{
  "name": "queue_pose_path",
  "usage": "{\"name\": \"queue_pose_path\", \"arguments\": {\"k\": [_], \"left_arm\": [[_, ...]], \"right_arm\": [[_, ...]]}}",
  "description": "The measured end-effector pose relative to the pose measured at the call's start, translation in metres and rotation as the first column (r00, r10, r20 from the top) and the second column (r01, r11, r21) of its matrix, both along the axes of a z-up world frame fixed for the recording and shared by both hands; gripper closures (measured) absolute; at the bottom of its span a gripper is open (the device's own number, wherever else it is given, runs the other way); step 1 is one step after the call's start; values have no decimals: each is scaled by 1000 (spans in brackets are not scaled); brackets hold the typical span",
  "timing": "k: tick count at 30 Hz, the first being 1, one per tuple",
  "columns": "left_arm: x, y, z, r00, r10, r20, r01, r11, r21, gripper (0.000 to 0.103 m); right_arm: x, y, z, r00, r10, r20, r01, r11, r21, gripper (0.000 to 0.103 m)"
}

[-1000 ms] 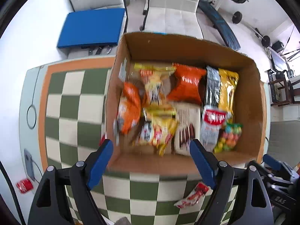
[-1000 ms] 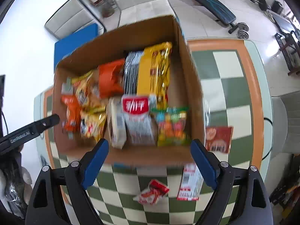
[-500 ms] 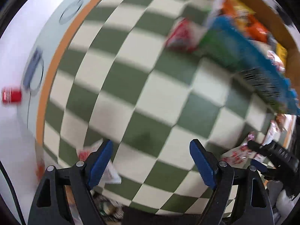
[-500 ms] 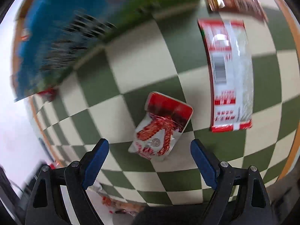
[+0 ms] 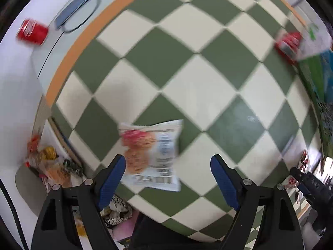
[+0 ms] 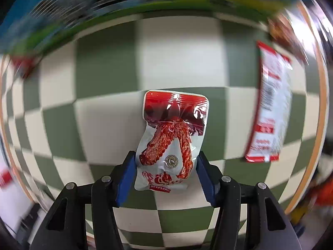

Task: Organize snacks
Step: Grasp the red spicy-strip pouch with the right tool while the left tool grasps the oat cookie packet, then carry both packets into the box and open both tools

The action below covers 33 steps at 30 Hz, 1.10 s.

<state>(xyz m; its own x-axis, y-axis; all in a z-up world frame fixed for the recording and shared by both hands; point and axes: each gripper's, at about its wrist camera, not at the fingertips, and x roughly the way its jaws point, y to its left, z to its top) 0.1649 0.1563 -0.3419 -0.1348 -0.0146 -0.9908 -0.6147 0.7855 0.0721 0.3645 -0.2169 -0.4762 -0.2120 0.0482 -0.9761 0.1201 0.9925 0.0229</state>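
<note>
My right fingers (image 6: 166, 177) have just been closing and now pinch the lower sides of the red-and-white chicken pouch (image 6: 172, 137), which lies flat on the checkered table (image 6: 108, 66); the pads press its edges at about 9 and 3 o'clock. My left fingers (image 5: 167, 180) stand wide and hold nothing, with the biscuit packet (image 5: 152, 154) lying between them, nearer the pad at 9 o'clock. I judge the slick pouch could buckle or slide out as I lift, since I grip only its thin rims, and the left fingers could close off-centre and merely nudge the packet aside. A long red-edged sachet (image 6: 270, 114) lies at 2 o'clock in the right view, apart from the pouch. The printed side of a box (image 6: 104, 10) blurs along 12 o'clock; its contents are hidden from here. A red can (image 5: 32, 32) sits at 10 o'clock in the left view.
</note>
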Motion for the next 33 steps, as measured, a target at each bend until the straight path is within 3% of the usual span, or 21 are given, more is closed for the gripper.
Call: {"name": "queue_pose_path", "arguments": {"k": [4,9,14,17,26,33], "left_arm": [[-14,18,-13,998,46,-36,-46,999,-23,20],[-17,22,-41,995,45,-89,-54,993,-105,20],[-16,15,-65,991,-6,-131,-10,992,-128,20],[-10,9,-57,996,-25,-86,16,994,-105,32],[31,-46,-22,978,-209,-14,208,978,-21,33],[82,-109,37,928,-352,120,358,933,-26,32]], "right_arm": [[-7,26,2,995,103,15,-103,995,19,44],[-11,43,3,990,143,6,-143,989,49,44],[-10,49,4,988,155,-3,-155,986,58,44],[0,40,3,987,159,-11,-158,985,67,44],[11,19,1,988,151,-7,-149,982,113,44],[13,-13,29,992,119,48,-126,975,185,44]]}}
